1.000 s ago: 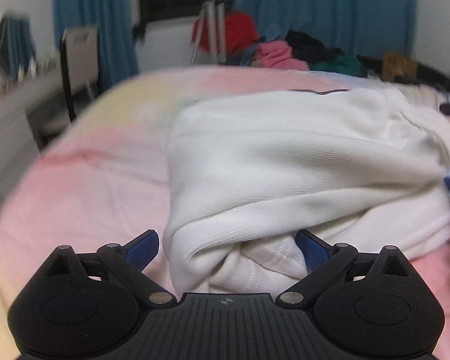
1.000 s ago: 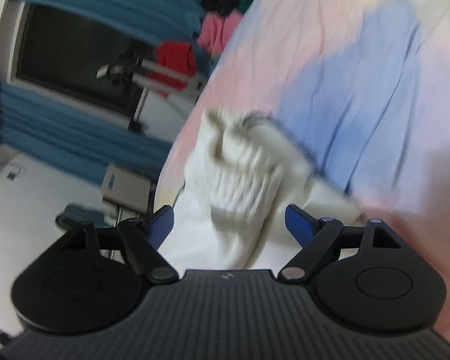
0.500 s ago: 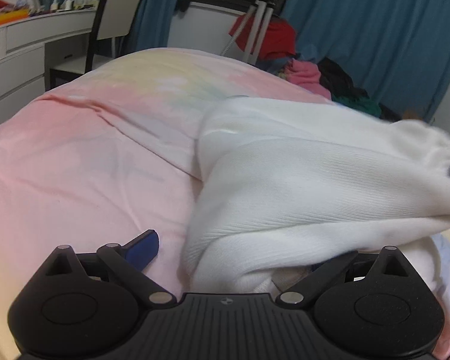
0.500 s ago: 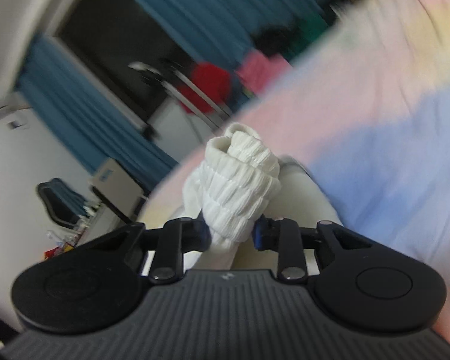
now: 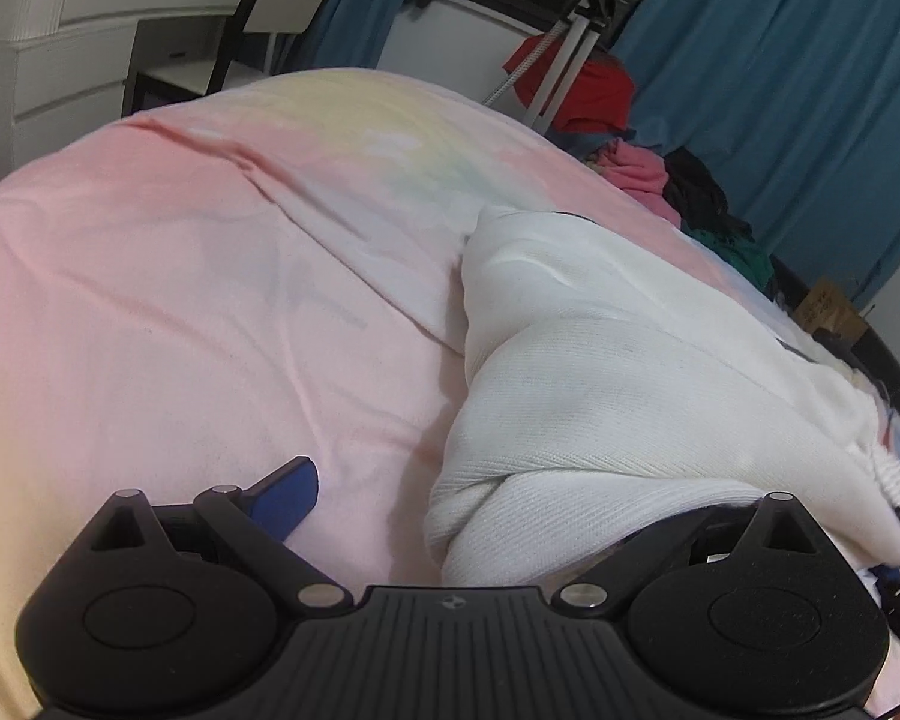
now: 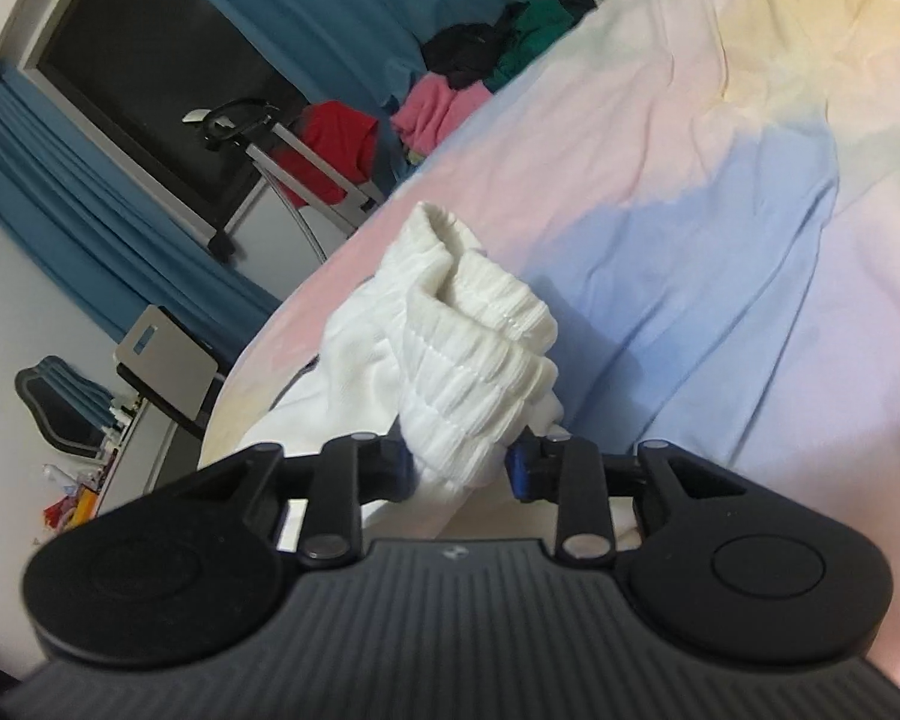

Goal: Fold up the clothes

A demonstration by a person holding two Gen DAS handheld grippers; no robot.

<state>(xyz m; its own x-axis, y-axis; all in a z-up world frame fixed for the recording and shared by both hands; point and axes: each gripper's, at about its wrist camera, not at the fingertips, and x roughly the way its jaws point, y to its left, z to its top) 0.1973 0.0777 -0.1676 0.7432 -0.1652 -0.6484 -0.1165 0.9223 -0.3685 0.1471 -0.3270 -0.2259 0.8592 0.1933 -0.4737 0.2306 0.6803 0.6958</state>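
Left wrist view: the left hand-held gripper (image 5: 462,516) is spread wide, its left blue pad (image 5: 285,498) bare above the pink bedsheet (image 5: 180,312), its right finger hidden under a fold of the white garment (image 5: 600,396), which lies bunched across the bed toward the right. Right wrist view: the right hand-held gripper (image 6: 459,462) is drawn narrow and pinches the garment's ribbed cuff (image 6: 480,360), lifted above the sheet's blue patch (image 6: 720,276). Only the left view shows the white drawers (image 5: 66,48); both show blue curtains (image 6: 342,18), a tripod (image 5: 570,42) and a pile of clothes (image 6: 450,102).
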